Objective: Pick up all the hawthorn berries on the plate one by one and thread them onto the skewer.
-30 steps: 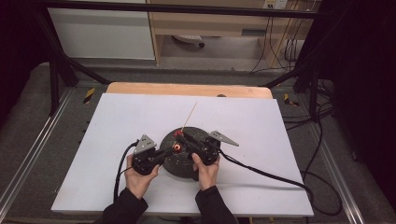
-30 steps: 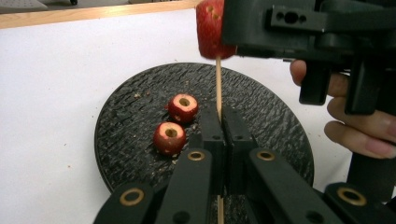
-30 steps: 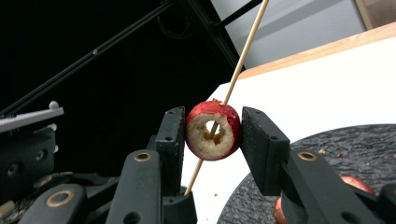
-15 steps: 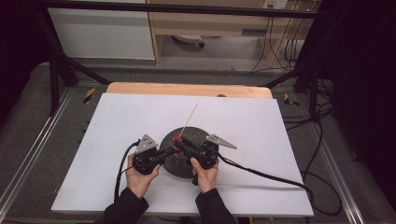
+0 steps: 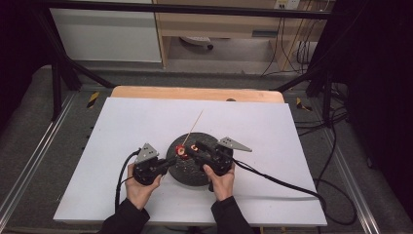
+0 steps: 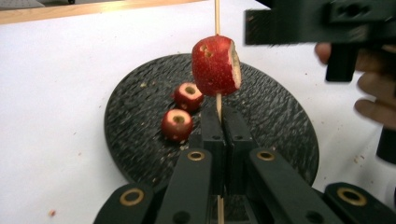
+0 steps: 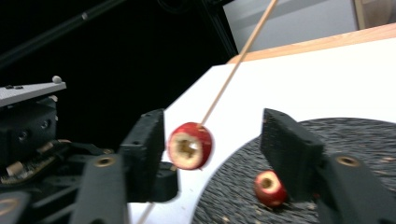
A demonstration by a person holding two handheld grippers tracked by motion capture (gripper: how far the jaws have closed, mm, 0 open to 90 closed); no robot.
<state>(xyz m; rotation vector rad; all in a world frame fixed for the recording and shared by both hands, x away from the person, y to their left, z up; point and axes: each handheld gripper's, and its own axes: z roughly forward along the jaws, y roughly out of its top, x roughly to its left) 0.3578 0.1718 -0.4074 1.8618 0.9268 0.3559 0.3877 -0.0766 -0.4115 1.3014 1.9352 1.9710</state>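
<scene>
Now, notes from the claws out:
L claw [image 6: 218, 122]: clamped tight on the skewer [image 6: 217, 16] low down, stick rising betw. closed jaws; holds it angled up off the plate.
R claw [image 7: 212, 140]: jaws have just been opening; stand apart either side of the threaded fruit, pads not pressing on it. Fruit betw. them but free.
Threaded fruit [image 6: 215, 65]: small red piece, cored, cut face showing, already on the skewer a bit above L claw, in the air over the plate.
Loose fruit: two more red cored pieces [image 6: 188, 95] [image 6: 177, 124] lying close together on the dark round plate [image 5: 191, 174].
Plate: sits on white worktop [image 5: 272, 131], near the person's edge, betw. both hands.
Step (my read): first piece threaded & just let go; R hand done w/ that one.
Next (my read): R claw needs to drop to the plate, pinch one loose piece by its sides w/ core hole facing the skewer tip, then L keeps stick steady while it's pushed on. Risk: off-centre push splits the fruit.
</scene>
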